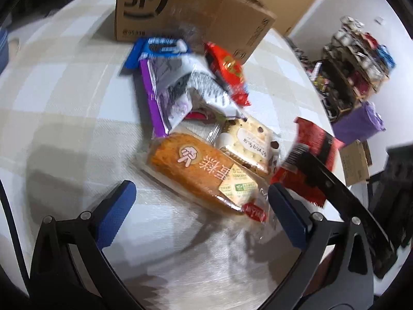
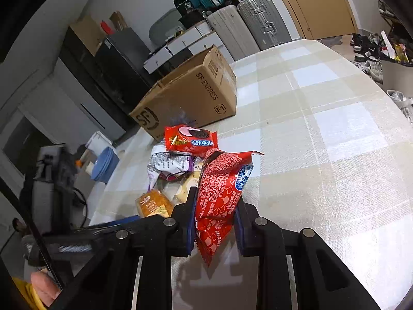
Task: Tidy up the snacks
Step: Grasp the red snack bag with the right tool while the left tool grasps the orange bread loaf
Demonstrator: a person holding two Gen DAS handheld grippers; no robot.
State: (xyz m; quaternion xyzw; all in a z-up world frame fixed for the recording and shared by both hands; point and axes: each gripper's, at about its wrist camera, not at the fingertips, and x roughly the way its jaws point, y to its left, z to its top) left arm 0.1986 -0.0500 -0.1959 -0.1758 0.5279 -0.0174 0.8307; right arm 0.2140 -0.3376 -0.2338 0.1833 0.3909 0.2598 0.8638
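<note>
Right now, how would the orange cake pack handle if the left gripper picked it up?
The orange cake pack probably squashes easily: it looks like soft cake in a thin clear wrapper. Likely light, and the glossy film may slip. The left gripper hangs open over it.

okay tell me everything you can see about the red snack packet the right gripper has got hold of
The red crinkled foil snack packet has white print, a scale pattern, a blue-white badge and serrated end seams. It stands roughly upright, pinched across its lower middle by the right gripper, bulging above the blue pads. It looks lifted off the checked tablecloth.
</note>
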